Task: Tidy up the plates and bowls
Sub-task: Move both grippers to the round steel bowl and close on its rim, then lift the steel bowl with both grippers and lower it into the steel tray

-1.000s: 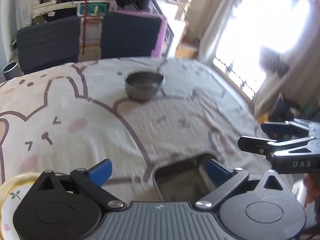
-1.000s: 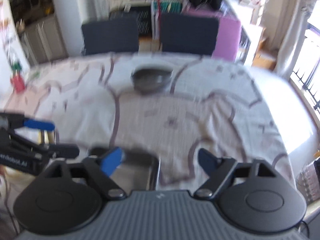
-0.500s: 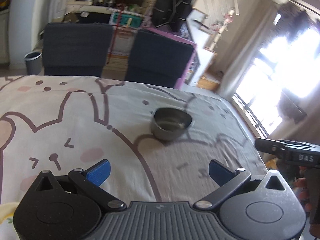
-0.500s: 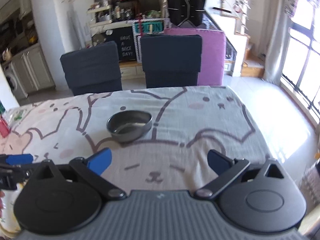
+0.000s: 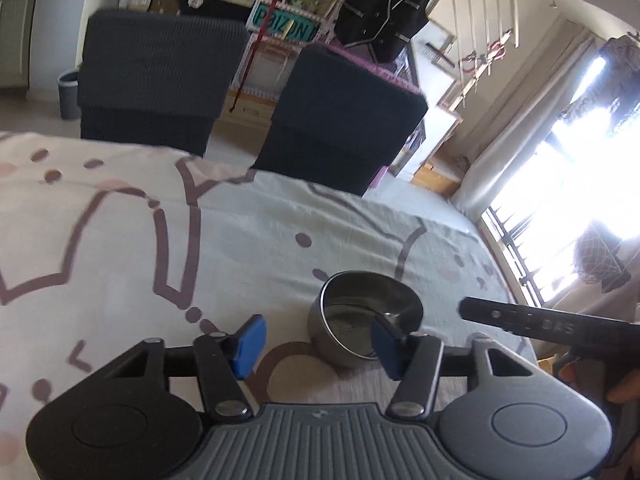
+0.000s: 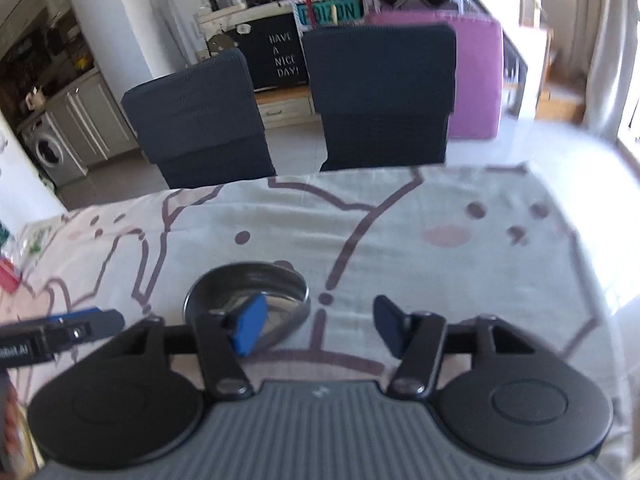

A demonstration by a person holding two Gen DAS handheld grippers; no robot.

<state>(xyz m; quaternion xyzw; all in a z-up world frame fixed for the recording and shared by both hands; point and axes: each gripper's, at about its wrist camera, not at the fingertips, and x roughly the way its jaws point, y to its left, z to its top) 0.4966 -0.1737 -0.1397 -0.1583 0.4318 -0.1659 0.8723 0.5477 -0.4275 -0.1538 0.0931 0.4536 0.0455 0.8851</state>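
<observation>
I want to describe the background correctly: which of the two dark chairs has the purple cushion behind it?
The right dark chair: the purple cushion shows behind its right edge. The left dark chair has only cabinets behind it.

Both claws are angling downward side by side, the left claw (image 5: 316, 346) and right claw (image 6: 318, 330) closing, seemingly gripping nothing.

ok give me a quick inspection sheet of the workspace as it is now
surface: table under a cartoon-print cloth
job's things: one empty metal bowl, upright on the cloth
clutter: small items at the table's left edge, blurred
grippers: left hand-held gripper and right hand-held gripper both closing, nothing between the jaws
cables: nothing seen
surroundings: two dark chairs, shelves, bright window
</observation>
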